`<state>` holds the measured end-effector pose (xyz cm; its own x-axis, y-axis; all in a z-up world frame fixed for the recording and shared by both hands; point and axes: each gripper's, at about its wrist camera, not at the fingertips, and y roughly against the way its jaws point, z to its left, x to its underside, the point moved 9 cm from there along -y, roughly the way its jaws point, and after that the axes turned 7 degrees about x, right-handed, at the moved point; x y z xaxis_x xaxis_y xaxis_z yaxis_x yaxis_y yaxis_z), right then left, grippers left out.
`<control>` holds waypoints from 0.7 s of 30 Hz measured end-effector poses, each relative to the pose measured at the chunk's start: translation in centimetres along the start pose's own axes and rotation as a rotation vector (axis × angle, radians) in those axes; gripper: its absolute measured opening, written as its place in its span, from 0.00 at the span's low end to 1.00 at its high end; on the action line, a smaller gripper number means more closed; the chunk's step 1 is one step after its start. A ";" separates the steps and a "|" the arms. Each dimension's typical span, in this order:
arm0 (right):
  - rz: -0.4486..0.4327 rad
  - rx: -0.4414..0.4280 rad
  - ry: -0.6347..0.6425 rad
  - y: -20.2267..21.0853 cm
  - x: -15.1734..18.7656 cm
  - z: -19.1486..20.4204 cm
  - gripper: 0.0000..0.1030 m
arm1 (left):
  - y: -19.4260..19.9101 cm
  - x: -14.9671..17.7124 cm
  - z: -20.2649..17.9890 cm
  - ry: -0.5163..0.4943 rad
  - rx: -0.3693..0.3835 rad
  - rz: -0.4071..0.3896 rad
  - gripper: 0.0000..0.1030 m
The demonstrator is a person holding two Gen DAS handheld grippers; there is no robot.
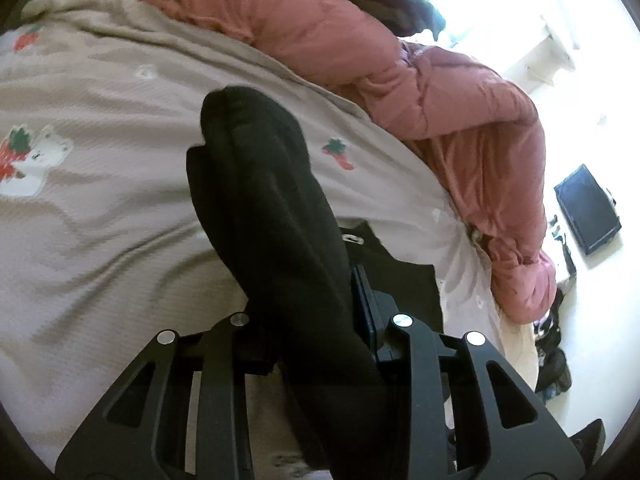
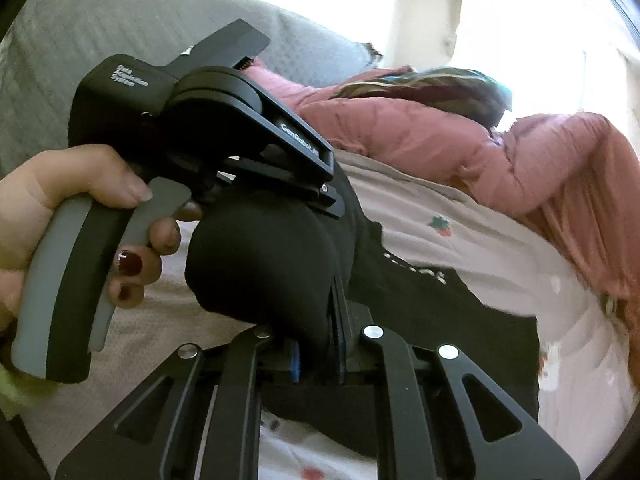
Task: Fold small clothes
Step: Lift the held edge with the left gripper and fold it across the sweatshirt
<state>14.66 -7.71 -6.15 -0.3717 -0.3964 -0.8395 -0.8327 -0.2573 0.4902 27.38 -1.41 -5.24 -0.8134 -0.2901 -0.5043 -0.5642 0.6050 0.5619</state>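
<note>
Both claws are clamped on one black garment, lifted off the bed [image 1: 100,216]. The left claw [image 1: 320,344] pinches a long fold of the black garment [image 1: 260,200], whose long axis runs straight out ahead of it. The right claw [image 2: 316,356], nearly closed, grips a bunched end of the same cloth, just below the person's left hand [image 2: 60,216]. The rest trails right onto the strawberry-print sheet. A pink duvet [image 1: 400,64] crowds the far edge; near and left, the bed lies open for laying it down.
</note>
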 end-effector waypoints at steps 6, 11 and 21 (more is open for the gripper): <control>0.005 -0.010 -0.152 1.5 1.5 -4.3 0.11 | -2.6 0.8 -4.4 -0.062 -0.032 0.039 0.22; 0.013 0.001 -0.229 2.6 3.4 -7.9 0.10 | -5.7 2.7 -7.7 -0.096 -0.045 0.103 0.22; 0.120 -0.038 -0.440 2.3 8.8 -13.2 0.10 | -12.1 7.1 -10.0 -0.139 -0.110 0.211 0.30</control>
<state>14.92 -23.38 -9.30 -0.6105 -0.0156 -0.7919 -0.7605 -0.2676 0.5916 27.00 -18.19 -9.09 -0.8916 -0.0569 -0.4491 -0.4023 0.5548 0.7283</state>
